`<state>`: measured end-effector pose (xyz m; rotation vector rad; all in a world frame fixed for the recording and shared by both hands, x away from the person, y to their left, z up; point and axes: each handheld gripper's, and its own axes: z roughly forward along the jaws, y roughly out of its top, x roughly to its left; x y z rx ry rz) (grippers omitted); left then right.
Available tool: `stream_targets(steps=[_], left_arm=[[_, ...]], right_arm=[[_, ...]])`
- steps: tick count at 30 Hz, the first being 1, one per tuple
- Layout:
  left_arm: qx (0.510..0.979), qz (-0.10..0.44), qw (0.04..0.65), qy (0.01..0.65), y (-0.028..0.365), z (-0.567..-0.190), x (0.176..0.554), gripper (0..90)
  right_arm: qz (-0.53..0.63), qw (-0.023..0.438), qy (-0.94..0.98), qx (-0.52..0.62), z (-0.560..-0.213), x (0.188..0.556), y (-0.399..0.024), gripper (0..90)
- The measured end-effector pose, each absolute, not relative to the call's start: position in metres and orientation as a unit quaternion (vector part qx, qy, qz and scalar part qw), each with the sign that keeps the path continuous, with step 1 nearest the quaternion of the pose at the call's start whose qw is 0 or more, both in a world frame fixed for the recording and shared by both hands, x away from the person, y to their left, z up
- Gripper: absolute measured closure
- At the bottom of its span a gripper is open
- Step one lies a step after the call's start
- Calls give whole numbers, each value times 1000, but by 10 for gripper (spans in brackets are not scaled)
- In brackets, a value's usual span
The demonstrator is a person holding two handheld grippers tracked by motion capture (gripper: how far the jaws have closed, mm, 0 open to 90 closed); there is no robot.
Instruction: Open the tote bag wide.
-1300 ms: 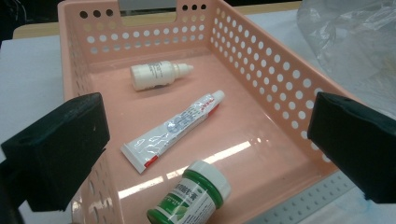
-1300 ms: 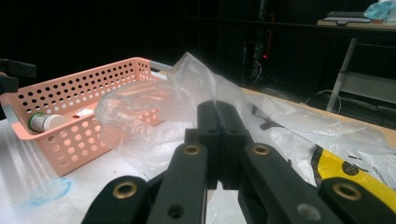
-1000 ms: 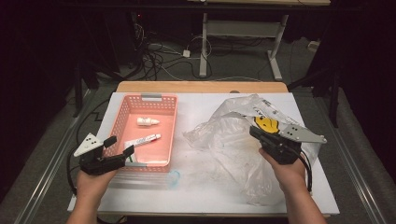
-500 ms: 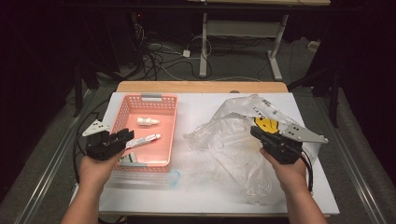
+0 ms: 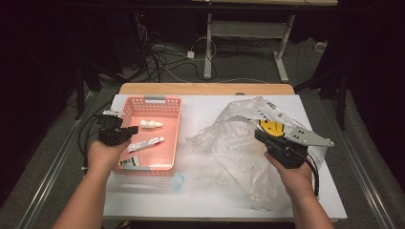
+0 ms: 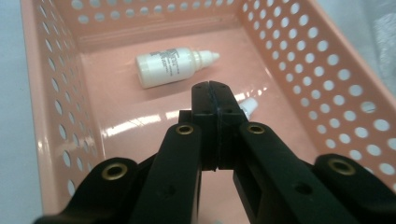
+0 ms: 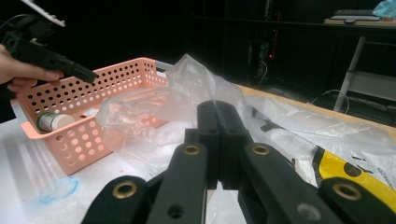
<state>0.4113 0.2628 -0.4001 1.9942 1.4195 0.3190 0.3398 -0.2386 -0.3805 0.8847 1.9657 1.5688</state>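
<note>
The left gripper [image 5: 125,133] hangs over the left rim of the pink basket [image 5: 173,119], which stands on the left half of the white desk [image 5: 210,191]; its fingers [image 6: 205,100] have just been closing and now meet tip to tip with nothing between them. In the left gripper view they point down into the basket, above its glossy floor. A white dropper bottle [image 6: 175,66] lies on its side toward the far wall, well clear of the fingers, and the white cap of a tube [image 6: 249,106] peeks out just behind the right finger; in the high view that tube [image 5: 146,143] lies slanted in the middle of the basket. A small round container [image 7: 52,122] with a green rim rests in the near corner. The right gripper [image 5: 260,137] sits at the right of the desk with its fingers [image 7: 209,121] pressed together on a fold of the clear plastic bag [image 5: 229,143], which is crumpled and spread between the basket and the desk's right edge. A yellow printed patch [image 7: 348,170] shows on the bag beside that gripper. A faint blue ring [image 5: 177,181] lies on the desk just in front of the basket.
</note>
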Motion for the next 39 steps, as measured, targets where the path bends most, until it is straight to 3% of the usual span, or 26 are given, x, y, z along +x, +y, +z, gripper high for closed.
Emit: stream_targets(steps=[25, 39], left_arm=[[809, 79, 145, 564, 238, -435, 456, 881], [830, 50, 119, 543, 231, -441, 454, 881]], right_arm=[[575, 233, 716, 321, -379, 339, -239, 900], [572, 232, 718, 321, -380, 339, -239, 900]])
